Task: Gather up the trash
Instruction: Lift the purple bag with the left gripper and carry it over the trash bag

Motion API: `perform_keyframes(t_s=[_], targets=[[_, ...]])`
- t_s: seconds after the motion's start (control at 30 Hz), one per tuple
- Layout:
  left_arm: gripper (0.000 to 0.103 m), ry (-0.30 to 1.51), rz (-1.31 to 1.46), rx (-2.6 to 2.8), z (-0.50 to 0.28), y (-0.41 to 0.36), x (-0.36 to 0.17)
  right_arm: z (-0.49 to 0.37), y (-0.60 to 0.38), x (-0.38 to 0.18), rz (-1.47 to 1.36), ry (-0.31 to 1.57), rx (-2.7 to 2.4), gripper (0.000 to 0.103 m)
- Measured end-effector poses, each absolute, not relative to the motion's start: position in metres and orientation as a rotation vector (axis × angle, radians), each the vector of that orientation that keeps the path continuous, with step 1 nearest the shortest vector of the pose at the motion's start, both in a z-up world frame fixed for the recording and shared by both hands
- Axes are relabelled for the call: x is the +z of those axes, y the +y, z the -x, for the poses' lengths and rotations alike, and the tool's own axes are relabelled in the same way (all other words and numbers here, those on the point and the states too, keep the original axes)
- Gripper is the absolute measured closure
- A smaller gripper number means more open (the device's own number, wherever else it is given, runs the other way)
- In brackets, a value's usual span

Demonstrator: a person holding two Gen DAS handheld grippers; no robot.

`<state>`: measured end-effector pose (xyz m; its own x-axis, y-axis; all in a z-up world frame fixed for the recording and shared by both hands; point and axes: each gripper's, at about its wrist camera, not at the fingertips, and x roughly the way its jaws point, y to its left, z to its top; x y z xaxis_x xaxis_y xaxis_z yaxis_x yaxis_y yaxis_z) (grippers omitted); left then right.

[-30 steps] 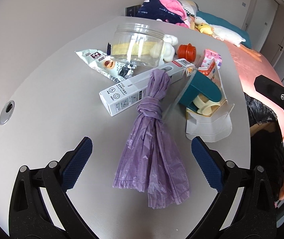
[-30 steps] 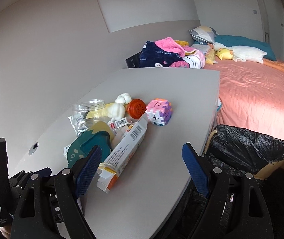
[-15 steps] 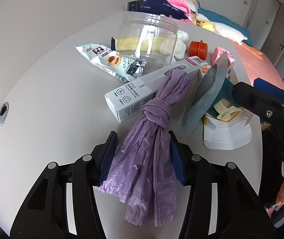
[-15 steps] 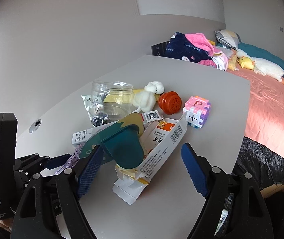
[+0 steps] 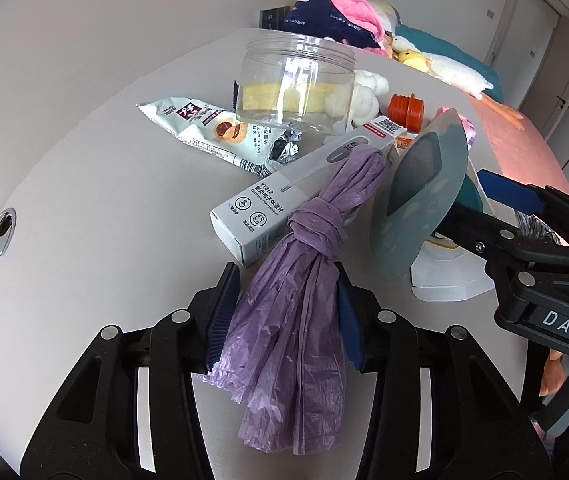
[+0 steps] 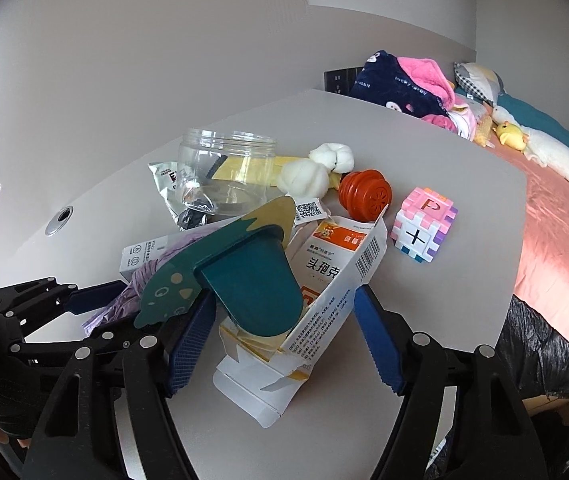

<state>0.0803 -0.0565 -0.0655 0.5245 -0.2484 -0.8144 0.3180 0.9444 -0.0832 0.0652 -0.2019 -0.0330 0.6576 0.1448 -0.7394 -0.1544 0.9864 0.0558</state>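
My left gripper (image 5: 284, 316) has its pads pressed on both sides of the purple plastic bag (image 5: 296, 320); the jaws have just closed and are about half shut. The bag lies on the grey table (image 5: 96, 208) with its long axis running from my gripper up and to the right: the loose open end points toward me, the knot (image 5: 316, 228) sits just past the pads, and the twisted tail rests on a long white box (image 5: 304, 196). That box lies slantwise along the same line as the bag.

Left of the box is a flat snack wrapper (image 5: 208, 128), torn open at its right end. Behind it stands an upright clear jar (image 5: 294, 84) with no lid; I cannot tell whether the yellow seen through it is inside or behind.

My right gripper (image 6: 280, 332) straddles a torn white and orange carton (image 6: 316, 300) that lies open on its side, its jaws still wide but just closing in; I cannot tell whether the pads touch it. A teal card piece (image 6: 244, 280) sticks out of the carton's mouth. Farther right lie an orange cap (image 6: 366, 194) and a pink puzzle cube (image 6: 424, 230). Below the table's right edge is a bin lined with a black bag (image 6: 540, 352).
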Motion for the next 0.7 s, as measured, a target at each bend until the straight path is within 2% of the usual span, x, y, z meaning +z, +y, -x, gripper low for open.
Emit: perform_keyframes(t_s=[0.57, 0.67, 0.7], targets=[[0.057, 0.966, -0.082, -0.347, -0.079, -0.056, -0.066, -0.088, -0.189, -0.029, 0.155, 0.797, 0.22, 0.03], [0.057, 0.966, -0.079, -0.342, -0.079, -0.055, -0.066, -0.087, -0.186, -0.028, 0.159, 0.791, 0.25, 0.037], [0.057, 0.967, -0.074, -0.343, -0.08, -0.054, -0.066, -0.088, -0.187, -0.027, 0.15, 0.79, 0.249, 0.043]])
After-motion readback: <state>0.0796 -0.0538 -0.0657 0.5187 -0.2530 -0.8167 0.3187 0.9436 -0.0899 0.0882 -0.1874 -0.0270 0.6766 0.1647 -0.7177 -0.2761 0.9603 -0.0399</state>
